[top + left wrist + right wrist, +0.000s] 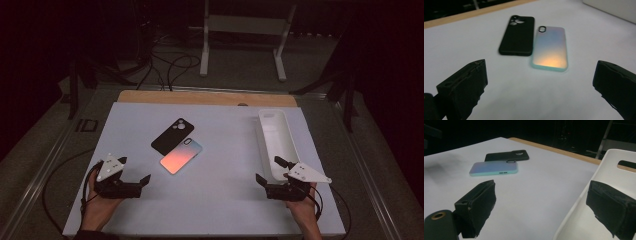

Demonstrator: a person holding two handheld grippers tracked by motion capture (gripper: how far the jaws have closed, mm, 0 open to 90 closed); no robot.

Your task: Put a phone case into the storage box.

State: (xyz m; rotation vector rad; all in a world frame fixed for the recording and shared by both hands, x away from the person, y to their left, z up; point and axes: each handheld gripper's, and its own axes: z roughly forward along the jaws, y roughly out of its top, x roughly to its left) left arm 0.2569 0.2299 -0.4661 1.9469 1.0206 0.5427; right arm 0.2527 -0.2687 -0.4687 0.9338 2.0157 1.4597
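Two phone cases lie side by side mid-table: a black case [172, 136] [517, 38] [507, 156] and an iridescent pink-blue case [181, 155] [551, 47] [494, 167], both back up and touching along one long edge. My left gripper [134, 170] [540, 75] rests open at the front left, pointing at the cases from a short way off, nothing between its jaws. My right gripper [268, 170] [541, 192] is open at the front right, with one jaw over the near end of the white tray [265, 150] [576, 205] and the other over the mat.
The long white tray, with a slot handle at its far end, runs front to back on the right side. A white mat [220, 125] covers the table, with a wooden edge [205, 97] behind it. Cables and a white stand [245, 25] are on the floor beyond.
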